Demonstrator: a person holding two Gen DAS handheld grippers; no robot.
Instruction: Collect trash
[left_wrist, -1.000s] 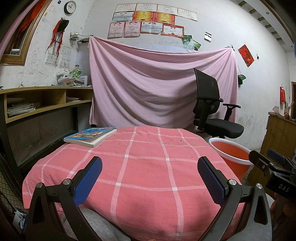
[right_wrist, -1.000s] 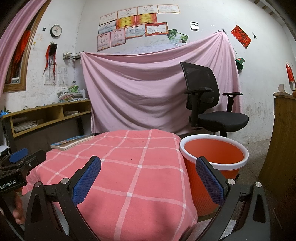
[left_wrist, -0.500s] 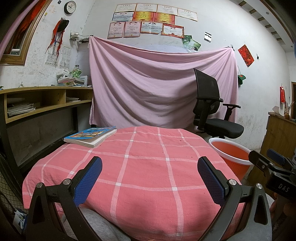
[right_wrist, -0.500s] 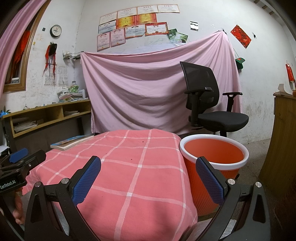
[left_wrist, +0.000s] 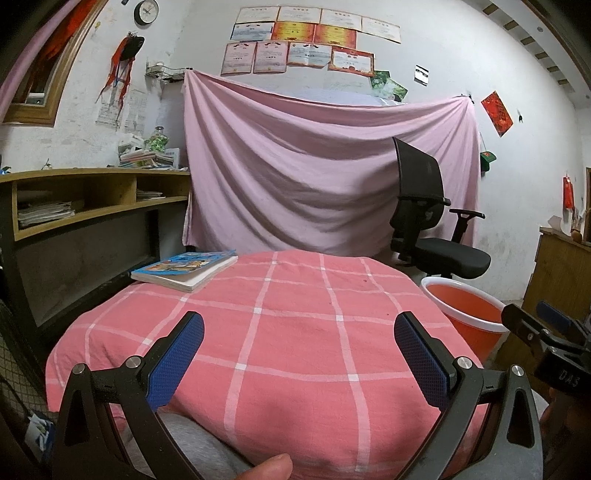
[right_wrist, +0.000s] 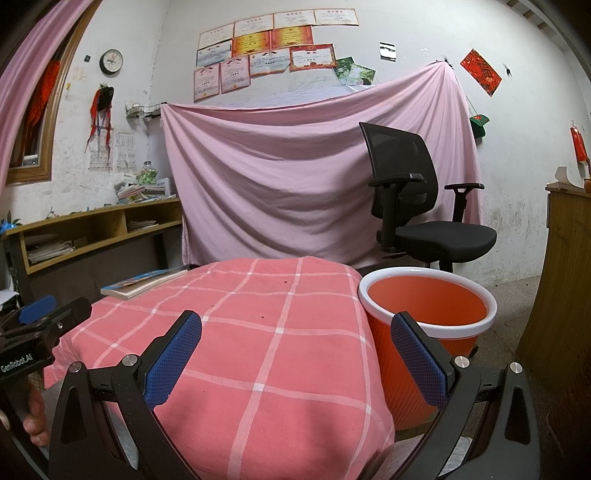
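1 orange bucket (right_wrist: 424, 306) beside the table (right_wrist: 258, 332) looks empty; both grippers (left_wrist: 299, 354) (right_wrist: 295, 350) gape wide, holding nothing.

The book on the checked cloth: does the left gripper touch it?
Apart. In the left wrist view the left gripper is open near the camera, and a wide stretch of pink checked cloth separates it from the book.

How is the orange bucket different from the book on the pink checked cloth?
The orange bucket stands off the table, beside the right edge of the pink checked cloth; the book lies on the cloth at the far left corner. The bucket is round, open on top and looks empty; the book is flat, rectangular and closed. The bucket is orange with a white rim; the book's cover is mostly blue. Neither is touched by a gripper.
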